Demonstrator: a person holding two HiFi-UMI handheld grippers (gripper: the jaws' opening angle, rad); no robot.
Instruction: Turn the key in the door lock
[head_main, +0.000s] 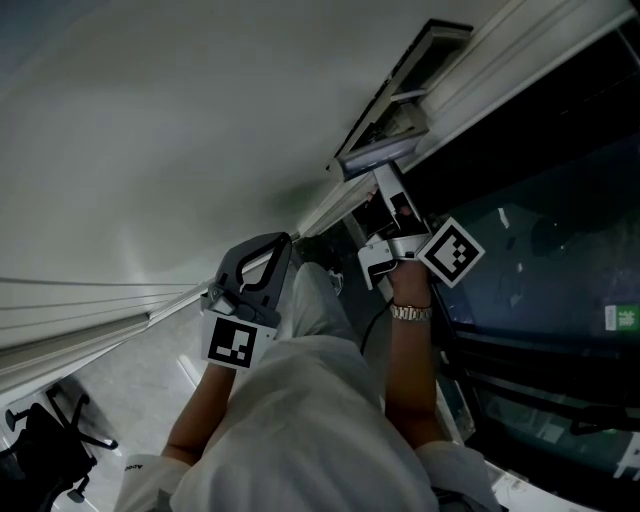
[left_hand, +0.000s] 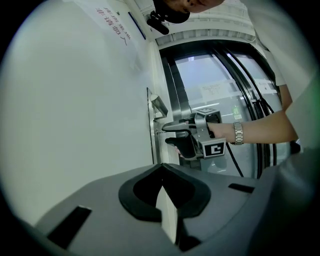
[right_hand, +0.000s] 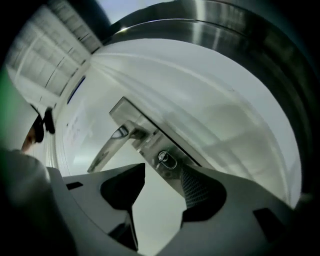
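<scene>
On the steel plate of the white door, under its one lever handle, sits one lock cylinder; I cannot tell whether a key is in it. My right gripper faces it, claw wide and empty. My left gripper is well apart, claw closed on nothing.

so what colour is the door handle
The door handle is silver metal, best seen in the right gripper view.
</scene>
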